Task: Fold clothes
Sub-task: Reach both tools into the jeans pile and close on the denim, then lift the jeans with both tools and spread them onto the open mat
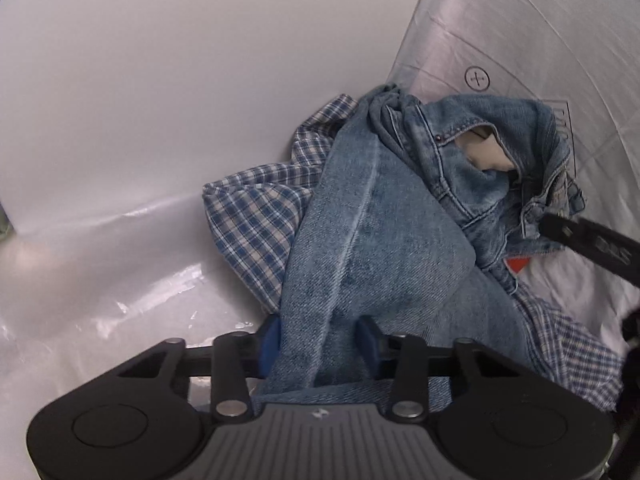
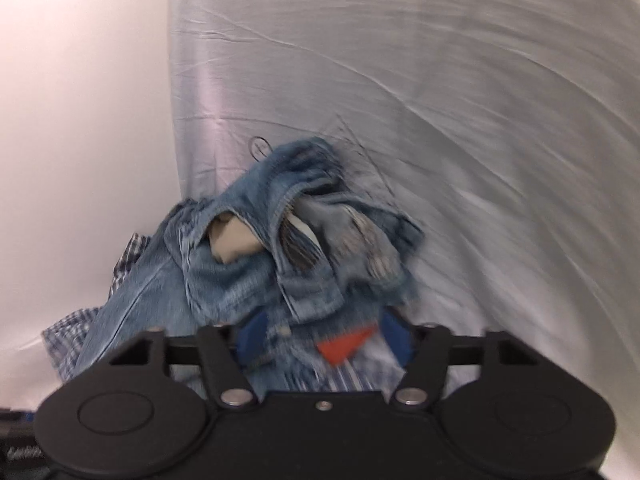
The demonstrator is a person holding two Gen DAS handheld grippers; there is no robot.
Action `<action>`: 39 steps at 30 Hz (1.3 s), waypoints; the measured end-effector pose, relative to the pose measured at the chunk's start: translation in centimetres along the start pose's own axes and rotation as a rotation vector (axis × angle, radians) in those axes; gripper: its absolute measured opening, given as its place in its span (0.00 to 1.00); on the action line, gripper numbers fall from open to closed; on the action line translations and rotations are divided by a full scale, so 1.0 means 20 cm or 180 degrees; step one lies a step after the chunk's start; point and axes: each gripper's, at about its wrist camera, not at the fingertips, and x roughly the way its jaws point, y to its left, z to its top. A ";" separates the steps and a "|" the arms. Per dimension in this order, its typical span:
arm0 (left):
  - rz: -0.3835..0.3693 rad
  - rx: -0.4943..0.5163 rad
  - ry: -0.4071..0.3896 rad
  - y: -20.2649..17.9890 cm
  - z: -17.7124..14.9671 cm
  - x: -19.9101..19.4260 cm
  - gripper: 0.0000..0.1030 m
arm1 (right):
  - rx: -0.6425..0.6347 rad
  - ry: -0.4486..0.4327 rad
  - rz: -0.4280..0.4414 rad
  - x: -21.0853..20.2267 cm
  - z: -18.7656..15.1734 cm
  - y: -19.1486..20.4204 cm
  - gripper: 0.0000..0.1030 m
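Jeans (image 1: 360, 240) lie crumpled at centre frame on a white sheet (image 1: 520, 40), over a checked shirt (image 1: 256, 216) spilling toward the lower left. A denim leg runs between the left gripper (image 1: 318, 342) pads, which press it. The right gripper (image 2: 324, 338) stands partly open around denim, not clearly pinching. Bare sheet spreads wide across the upper right.

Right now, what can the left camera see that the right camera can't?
Only the left camera shows the left gripper pinching a jeans leg, a wide stretch of checked shirt, and the other gripper's black finger poking in at the right. Only the right camera shows the right gripper down at the bunched denim, though blur hides whether it grips, plus much more wrinkled white sheet. Both show the jeans, shirt, a red tag and the sheet's circle mark.
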 end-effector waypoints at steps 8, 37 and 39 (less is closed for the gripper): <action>0.0019 0.0005 -0.0074 -0.03 0.00 -0.01 0.18 | -0.0361 -0.0155 -0.0043 0.12 0.11 0.09 0.10; -0.1102 0.1234 0.0179 -0.25 -0.97 -1.14 0.11 | 0.1791 -0.0291 -0.1862 -2.51 -1.29 -0.83 0.06; -0.1298 0.1381 0.0318 -0.34 -1.15 -1.24 0.11 | 0.2028 -0.0279 -0.2171 -2.74 -1.49 -0.92 0.06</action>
